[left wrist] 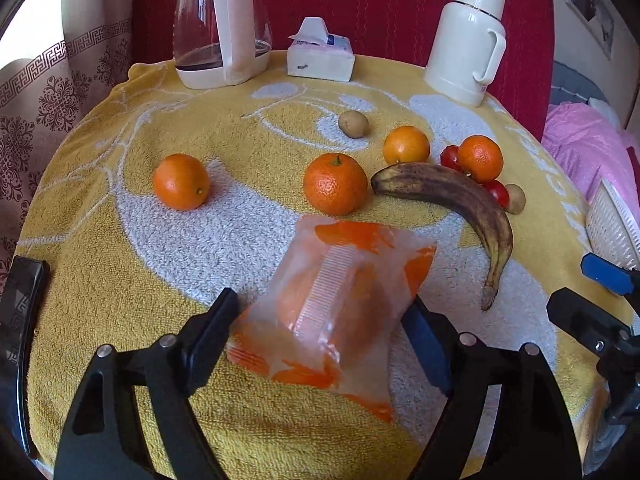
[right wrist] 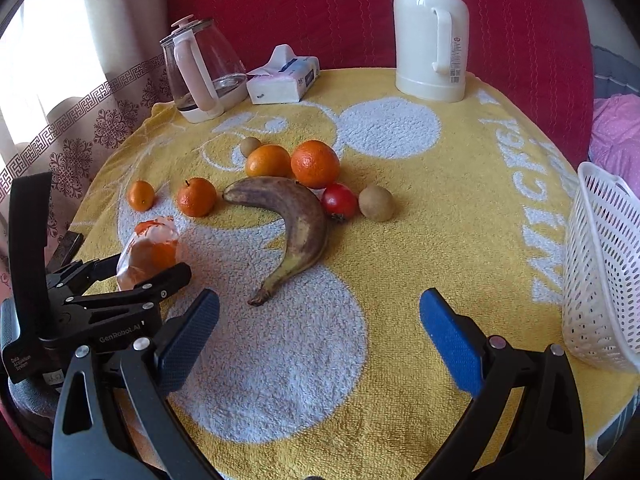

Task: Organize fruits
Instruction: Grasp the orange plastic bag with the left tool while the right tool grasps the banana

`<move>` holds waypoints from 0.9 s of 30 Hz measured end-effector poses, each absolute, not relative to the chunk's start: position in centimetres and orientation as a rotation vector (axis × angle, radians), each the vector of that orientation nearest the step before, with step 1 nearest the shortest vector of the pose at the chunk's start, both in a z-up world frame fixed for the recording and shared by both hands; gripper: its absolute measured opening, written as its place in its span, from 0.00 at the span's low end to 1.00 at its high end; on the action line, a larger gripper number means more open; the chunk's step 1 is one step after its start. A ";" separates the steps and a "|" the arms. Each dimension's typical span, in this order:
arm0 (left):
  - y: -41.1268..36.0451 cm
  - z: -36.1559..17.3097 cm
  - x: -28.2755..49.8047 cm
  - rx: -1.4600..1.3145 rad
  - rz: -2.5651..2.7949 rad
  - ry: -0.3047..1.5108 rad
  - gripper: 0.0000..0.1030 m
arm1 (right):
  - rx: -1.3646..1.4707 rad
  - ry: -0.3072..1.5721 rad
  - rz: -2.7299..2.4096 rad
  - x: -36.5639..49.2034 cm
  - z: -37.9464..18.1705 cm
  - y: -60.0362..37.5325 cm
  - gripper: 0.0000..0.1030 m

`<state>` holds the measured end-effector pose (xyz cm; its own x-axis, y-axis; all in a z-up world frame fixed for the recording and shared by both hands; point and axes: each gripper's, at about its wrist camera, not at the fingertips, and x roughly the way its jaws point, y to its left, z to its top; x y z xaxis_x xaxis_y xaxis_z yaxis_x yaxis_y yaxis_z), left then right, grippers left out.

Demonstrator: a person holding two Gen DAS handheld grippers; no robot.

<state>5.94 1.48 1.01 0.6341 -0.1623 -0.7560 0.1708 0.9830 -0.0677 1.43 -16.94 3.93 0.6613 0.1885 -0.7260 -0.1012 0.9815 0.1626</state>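
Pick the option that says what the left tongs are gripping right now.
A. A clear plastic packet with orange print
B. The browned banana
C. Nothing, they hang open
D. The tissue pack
A: the left tongs are closed on both sides of the clear plastic packet, while the banana lies free on the towel and the tissue pack sits far back.

Setting was a home, probably a living or bedroom corner. Worktop was covered with a yellow terry towel (right wrist: 400, 208) with white cartoon print. At its back edge stood a glass kettle (left wrist: 218, 28), a soft tissue pack (left wrist: 320, 58) and a white thermos jug (left wrist: 466, 42), against a red quilted backing (right wrist: 340, 12). Patterned curtain (right wrist: 80, 120) hung left by a bright window; pink bedding (left wrist: 580, 140) lay right.
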 end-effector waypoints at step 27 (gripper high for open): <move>3.5 1.9 4.7 -0.101 -0.134 0.787 0.65 | 0.009 0.894 0.142 9.0 1.7 -14.3 0.37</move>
